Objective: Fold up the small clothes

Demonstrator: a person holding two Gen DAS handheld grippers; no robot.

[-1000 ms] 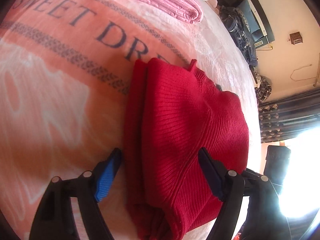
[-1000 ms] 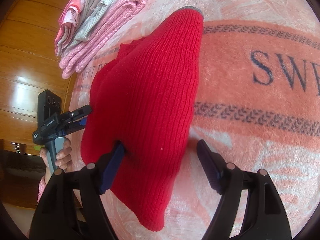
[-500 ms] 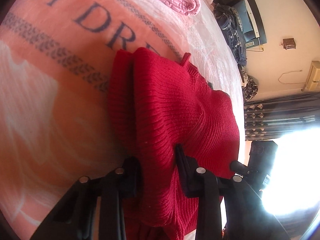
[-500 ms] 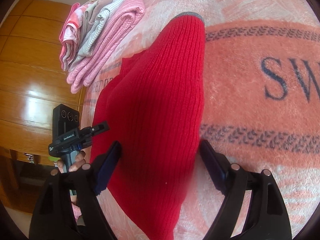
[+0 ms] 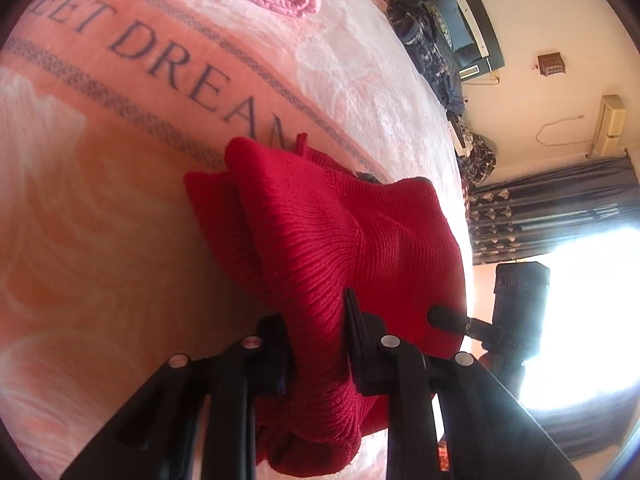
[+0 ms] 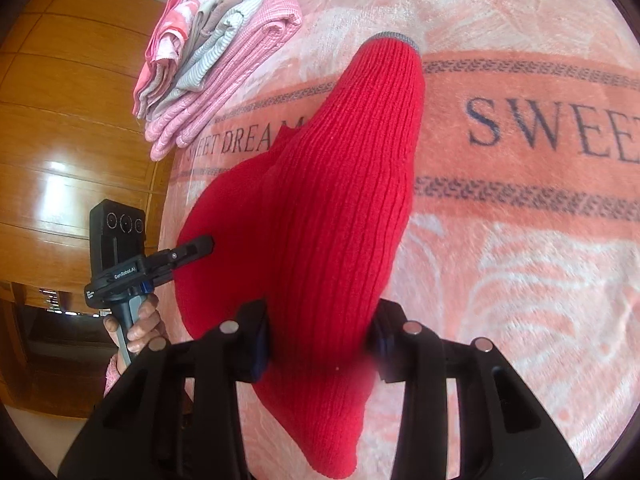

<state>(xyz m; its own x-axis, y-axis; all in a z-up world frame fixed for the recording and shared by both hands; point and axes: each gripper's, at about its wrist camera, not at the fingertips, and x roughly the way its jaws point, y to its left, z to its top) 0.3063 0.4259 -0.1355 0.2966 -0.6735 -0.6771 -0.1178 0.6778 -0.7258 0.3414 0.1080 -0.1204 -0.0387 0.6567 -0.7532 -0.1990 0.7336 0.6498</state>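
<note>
Open blanket (image 6: 520, 280) right of the red sweater (image 6: 340, 200); the folded pile (image 6: 224, 80) (far corner) blocks passage.

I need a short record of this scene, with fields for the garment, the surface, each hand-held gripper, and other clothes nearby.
garment: red knit sweater, partly folded, ribbed
surface: pink blanket printed with SWEET DREAM lettering
left hand-held gripper: shut on a bunched fold of the sweater
right hand-held gripper: shut on the sweater near its lower end
other clothes: stack of folded clothes on the blanket, apart from the sweater
</note>
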